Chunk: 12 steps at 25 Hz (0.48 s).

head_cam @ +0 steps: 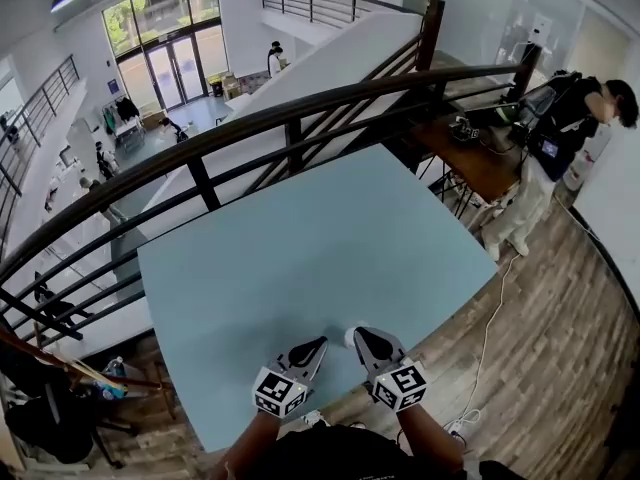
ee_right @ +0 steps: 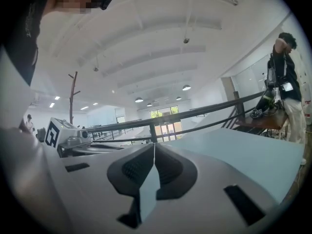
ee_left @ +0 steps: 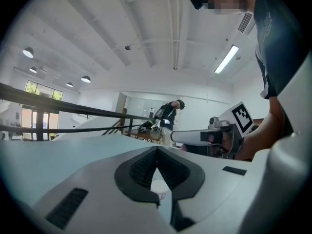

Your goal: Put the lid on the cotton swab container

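On the light blue table, both grippers sit low near the front edge with their tips pointing away from me. My left gripper is shut, and nothing is held in it. My right gripper is also shut and holds nothing. A small white round thing shows between the two tips. In the left gripper view it appears as a white patch below the closed jaws of the left gripper. Whether it is the container or the lid is unclear. The right gripper view shows the right gripper over bare table.
A dark curved railing runs along the table's far and left sides. A person stands at a wooden desk at the right. A white cable lies on the wooden floor. The table's front edge is just under the grippers.
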{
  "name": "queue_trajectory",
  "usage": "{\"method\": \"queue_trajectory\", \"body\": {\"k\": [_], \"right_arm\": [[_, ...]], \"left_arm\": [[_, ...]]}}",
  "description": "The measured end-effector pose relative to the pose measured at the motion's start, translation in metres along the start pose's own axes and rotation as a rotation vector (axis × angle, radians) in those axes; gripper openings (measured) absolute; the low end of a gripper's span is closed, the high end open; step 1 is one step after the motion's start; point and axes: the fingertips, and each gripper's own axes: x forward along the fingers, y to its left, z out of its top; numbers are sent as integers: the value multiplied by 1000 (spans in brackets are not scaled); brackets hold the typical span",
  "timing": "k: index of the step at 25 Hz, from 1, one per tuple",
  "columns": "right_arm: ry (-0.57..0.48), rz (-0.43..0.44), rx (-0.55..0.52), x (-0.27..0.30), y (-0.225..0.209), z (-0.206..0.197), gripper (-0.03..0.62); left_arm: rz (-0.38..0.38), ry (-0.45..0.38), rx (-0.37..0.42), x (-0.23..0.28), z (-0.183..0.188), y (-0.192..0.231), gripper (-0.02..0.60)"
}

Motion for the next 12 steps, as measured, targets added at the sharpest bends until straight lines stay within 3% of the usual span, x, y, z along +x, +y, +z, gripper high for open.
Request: {"method": "queue_trajectory", "body": {"k": [7, 12], "right_arm": [[-10, -14, -127, 22, 1, 25, 20], [-3, 13, -120, 37, -11, 28, 20]], "left_arm": [[10, -22, 1, 4, 11, 26, 12], [50, -24, 8, 7, 17, 36, 12]]}}
